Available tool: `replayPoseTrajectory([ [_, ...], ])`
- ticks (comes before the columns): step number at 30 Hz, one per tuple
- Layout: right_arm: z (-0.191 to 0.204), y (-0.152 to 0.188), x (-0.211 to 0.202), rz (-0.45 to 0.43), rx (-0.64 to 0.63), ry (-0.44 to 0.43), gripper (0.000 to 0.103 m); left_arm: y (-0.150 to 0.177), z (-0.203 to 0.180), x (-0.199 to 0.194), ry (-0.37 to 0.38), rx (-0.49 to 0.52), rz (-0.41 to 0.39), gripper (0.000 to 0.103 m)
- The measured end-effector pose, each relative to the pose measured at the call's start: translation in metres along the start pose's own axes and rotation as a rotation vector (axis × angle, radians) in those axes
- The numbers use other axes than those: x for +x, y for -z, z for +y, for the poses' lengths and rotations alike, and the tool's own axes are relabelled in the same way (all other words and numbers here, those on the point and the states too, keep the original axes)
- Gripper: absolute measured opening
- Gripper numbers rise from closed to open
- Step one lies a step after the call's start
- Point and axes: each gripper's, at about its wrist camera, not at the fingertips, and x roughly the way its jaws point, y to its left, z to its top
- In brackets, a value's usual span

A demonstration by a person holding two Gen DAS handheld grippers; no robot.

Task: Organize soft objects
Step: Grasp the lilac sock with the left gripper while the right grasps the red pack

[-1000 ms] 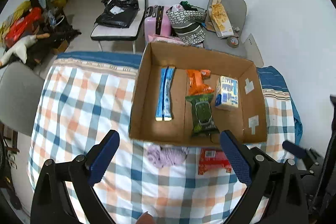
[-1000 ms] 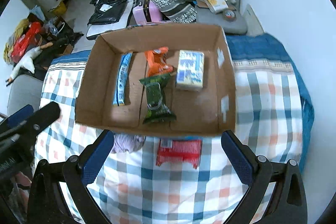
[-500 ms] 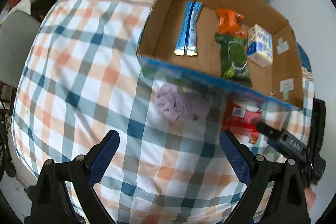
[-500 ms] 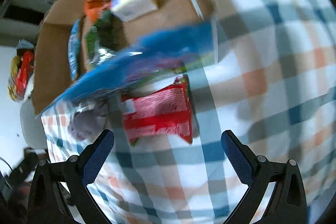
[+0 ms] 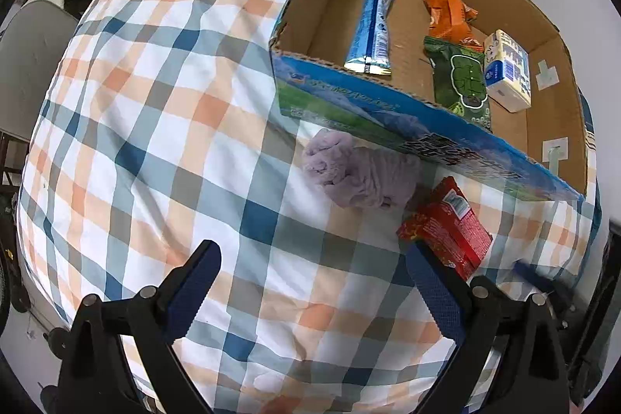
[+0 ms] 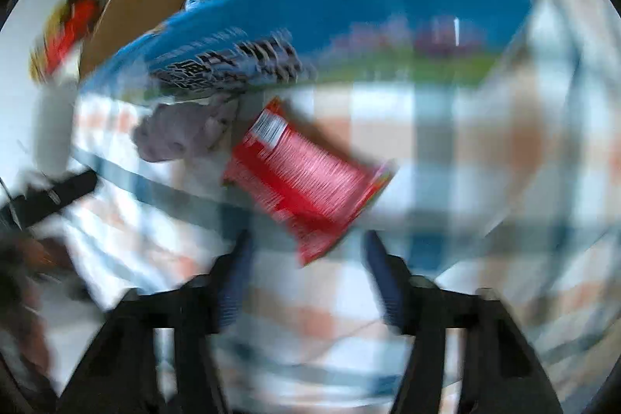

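A crumpled lilac cloth lies on the checked bedspread against the front wall of a cardboard box. A red packet lies beside it, to the right. My left gripper is open and empty, just short of the cloth. The right wrist view is blurred: the red packet sits just ahead of my right gripper, which is open and empty, and the lilac cloth is to its left.
The box holds a blue packet, an orange packet, a green packet and a white tissue pack. A grey chair stands left of the bed. Clutter lies on the floor beyond.
Both grippers dropped low towards the bedspread in front of the box. The right gripper's fingers have come closer together, and its view is now blurred by motion.
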Motion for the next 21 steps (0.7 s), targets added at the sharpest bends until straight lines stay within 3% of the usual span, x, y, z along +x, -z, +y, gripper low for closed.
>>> replayPoseTrajectory([
  [2,0.011,-0.009,0.007,0.009,-0.079,0.041,0.103,0.001,0.002,0.004,-0.011,-0.006,0.006,0.098],
  [7,0.046,-0.033,0.054,0.11,-0.262,0.116,0.103,0.002,0.009,0.016,-0.029,-0.027,0.033,0.098],
  [10,0.058,-0.037,0.075,0.124,-0.307,0.178,0.102,0.001,0.012,0.022,-0.037,-0.034,0.045,0.098],
  [12,0.061,-0.035,0.077,0.101,-0.3,0.226,0.075,0.0,0.014,0.027,-0.017,-0.058,0.058,0.098],
  [13,0.059,-0.031,0.075,0.096,-0.283,0.246,0.073,-0.001,0.015,0.03,0.003,-0.081,0.066,0.098],
  [15,0.049,-0.022,0.066,0.084,-0.218,0.203,0.067,-0.004,0.019,0.037,0.067,-0.145,0.086,0.098],
  [21,0.021,0.0,0.048,0.03,-0.047,0.187,0.066,-0.007,0.04,0.078,0.26,-0.428,0.117,0.098],
])
